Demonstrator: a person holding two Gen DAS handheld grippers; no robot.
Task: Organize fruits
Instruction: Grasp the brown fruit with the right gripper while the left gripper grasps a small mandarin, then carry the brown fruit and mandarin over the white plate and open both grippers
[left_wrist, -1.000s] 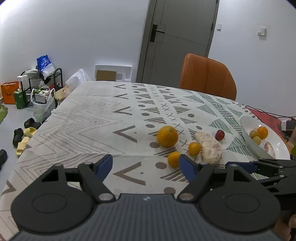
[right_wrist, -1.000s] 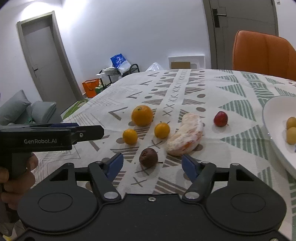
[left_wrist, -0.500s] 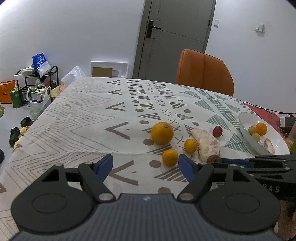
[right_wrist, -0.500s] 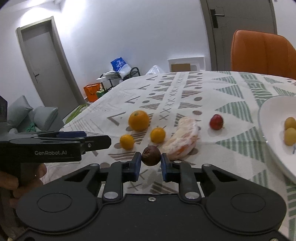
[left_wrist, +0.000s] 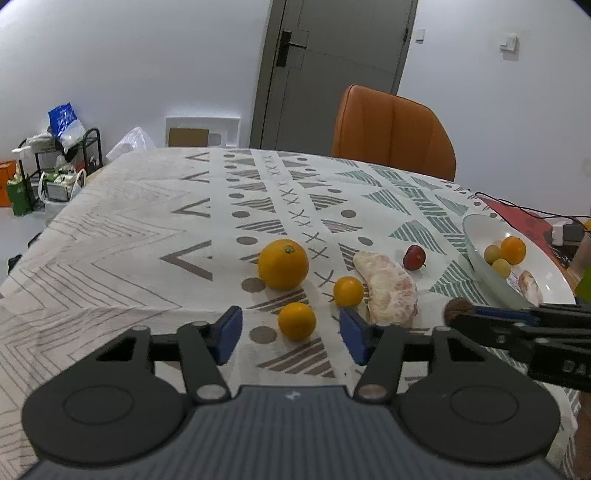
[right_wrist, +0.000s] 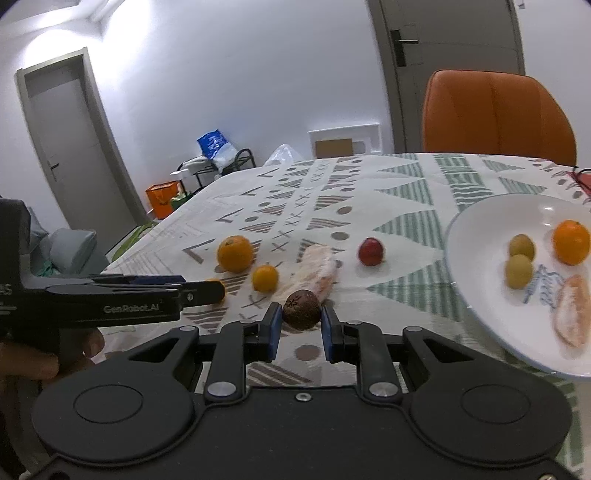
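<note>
My right gripper (right_wrist: 300, 325) is shut on a dark brown round fruit (right_wrist: 301, 309), held above the cloth; the same brown fruit (left_wrist: 457, 309) shows at its tip in the left wrist view. My left gripper (left_wrist: 290, 334) stands open just short of a small orange (left_wrist: 296, 320). On the patterned tablecloth lie a large orange (left_wrist: 283, 263), another small orange (left_wrist: 348, 291), a peeled citrus piece (left_wrist: 388, 288) and a small red fruit (left_wrist: 414, 257). The white plate (right_wrist: 476, 240) at the right holds two yellow-green fruits (right_wrist: 520, 258), an orange (right_wrist: 570, 242) and a peeled piece (right_wrist: 572, 308).
An orange chair (left_wrist: 393, 131) stands behind the table's far edge. A red mat with a black cable (left_wrist: 517, 218) lies beyond the plate. A person's hand (right_wrist: 40, 354) holds the left gripper's handle. A rack with bags (left_wrist: 55, 162) stands on the floor at the left.
My right gripper closed on the brown fruit, lifted it off the cloth and swung right toward the plate. My left gripper stayed open and edged closer to the small orange.
</note>
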